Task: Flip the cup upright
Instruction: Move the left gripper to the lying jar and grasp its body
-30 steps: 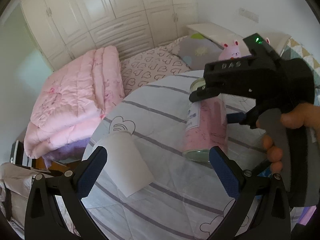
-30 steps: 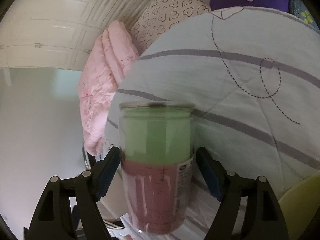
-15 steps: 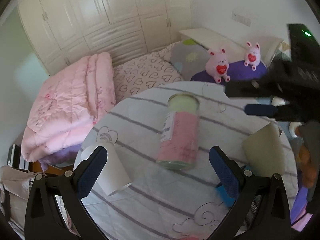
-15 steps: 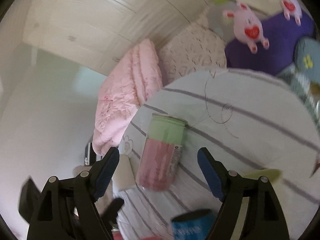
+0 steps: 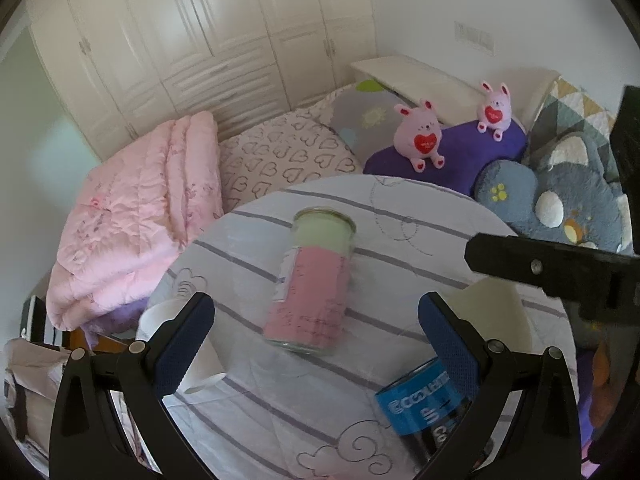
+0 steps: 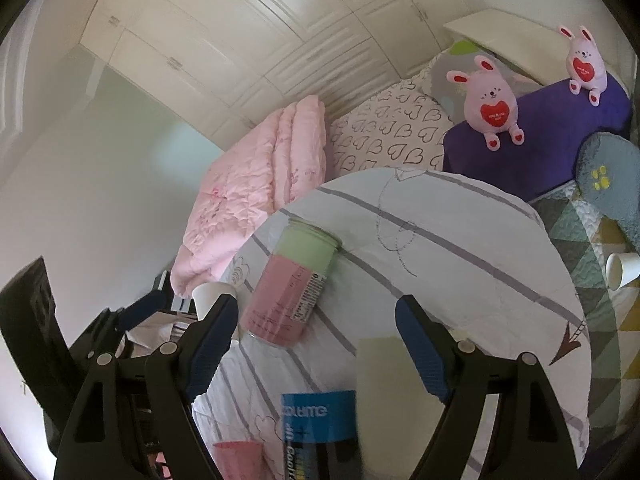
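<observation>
A clear cup (image 5: 312, 280) with pink and green paper inside stands on the round striped table (image 5: 420, 216). It also shows in the right wrist view (image 6: 292, 288). My left gripper (image 5: 316, 332) is open and empty, pulled back from the cup. My right gripper (image 6: 316, 344) is open and empty, also back from it; its black body (image 5: 560, 268) shows at the right of the left wrist view.
A white paper cup (image 5: 176, 344) lies at the table's left edge. A blue can (image 5: 428, 404) and a pale cup (image 5: 496, 320) stand at the front right. A pink cup (image 6: 236, 460) is at the near edge. Bedding and plush toys (image 5: 420, 136) lie behind.
My right gripper let go of the clear cup and drew back up and away. The cup now stands free on the table. Both cameras have pulled back.
</observation>
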